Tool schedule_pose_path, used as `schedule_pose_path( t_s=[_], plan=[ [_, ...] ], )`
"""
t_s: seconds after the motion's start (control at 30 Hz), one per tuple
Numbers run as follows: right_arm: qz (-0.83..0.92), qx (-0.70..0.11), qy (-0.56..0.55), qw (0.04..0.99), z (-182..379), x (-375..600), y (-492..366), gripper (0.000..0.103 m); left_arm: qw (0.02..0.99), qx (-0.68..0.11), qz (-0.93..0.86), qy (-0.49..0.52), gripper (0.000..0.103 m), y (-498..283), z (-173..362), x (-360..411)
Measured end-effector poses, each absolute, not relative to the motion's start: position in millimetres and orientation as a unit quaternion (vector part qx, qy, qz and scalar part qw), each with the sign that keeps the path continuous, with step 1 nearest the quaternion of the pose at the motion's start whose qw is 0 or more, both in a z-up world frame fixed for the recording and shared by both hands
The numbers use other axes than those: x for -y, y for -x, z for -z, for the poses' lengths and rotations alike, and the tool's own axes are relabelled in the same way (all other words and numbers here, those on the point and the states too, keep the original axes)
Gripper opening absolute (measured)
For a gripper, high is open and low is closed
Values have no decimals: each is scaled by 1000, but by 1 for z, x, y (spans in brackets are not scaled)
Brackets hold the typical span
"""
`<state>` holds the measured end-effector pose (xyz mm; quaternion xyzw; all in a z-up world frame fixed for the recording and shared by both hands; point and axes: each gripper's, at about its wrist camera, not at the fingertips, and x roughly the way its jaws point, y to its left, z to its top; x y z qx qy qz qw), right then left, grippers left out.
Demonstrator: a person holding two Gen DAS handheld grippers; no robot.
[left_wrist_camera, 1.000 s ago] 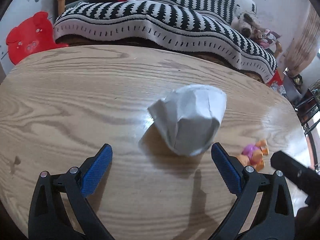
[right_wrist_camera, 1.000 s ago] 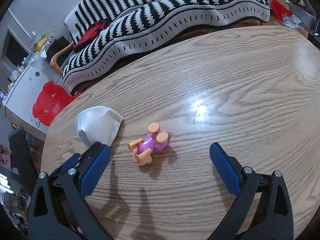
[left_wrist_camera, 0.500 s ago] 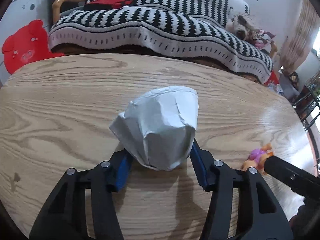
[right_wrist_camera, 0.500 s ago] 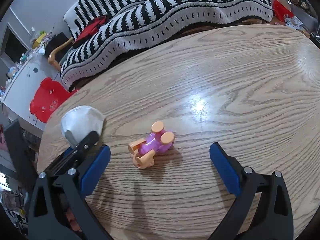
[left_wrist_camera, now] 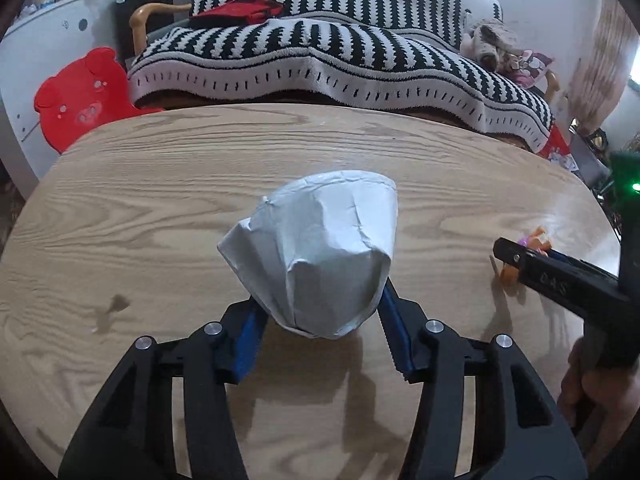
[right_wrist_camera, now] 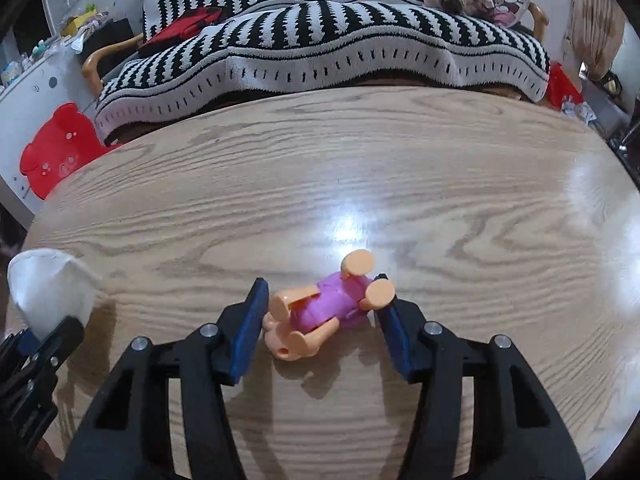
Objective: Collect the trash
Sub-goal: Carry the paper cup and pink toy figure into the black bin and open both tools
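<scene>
We have the crumpled white paper cup [left_wrist_camera: 320, 256] clamped at its base between the blue pads of our left gripper [left_wrist_camera: 320, 320], and it seems lifted a little off the wooden table [left_wrist_camera: 160, 200], to judge by the shadow under it. Our right gripper [right_wrist_camera: 320, 320] has its pads set on either side of the pink and orange toy figure [right_wrist_camera: 324, 308], which lies near the table's near edge; the left pad touches the figure's head, but whether the right pad presses on it or only stands just beside it we cannot tell. So both pieces on the table look to be in hand or nearly so — what is left, we judge, is to carry them off to a bin. No bin shows in either view, so the drop-off spot is unknown. The left gripper's fingertips are hidden behind the cup, and the toy's face is turned away.
</scene>
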<state>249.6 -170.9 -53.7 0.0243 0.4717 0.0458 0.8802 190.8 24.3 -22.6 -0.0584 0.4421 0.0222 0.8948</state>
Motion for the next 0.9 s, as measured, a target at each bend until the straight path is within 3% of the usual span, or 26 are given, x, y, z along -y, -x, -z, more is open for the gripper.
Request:
schedule_pose_path(
  t_s=[0.53, 0.9],
  plan=[
    [-109, -461, -19, 880, -2, 190, -108, 54, 897, -441, 14, 23, 52, -70, 3, -7],
    [-143, -451, 14, 881, 2, 204, 28, 54, 893, -445, 67, 5, 52, 55, 20, 32]
  ],
)
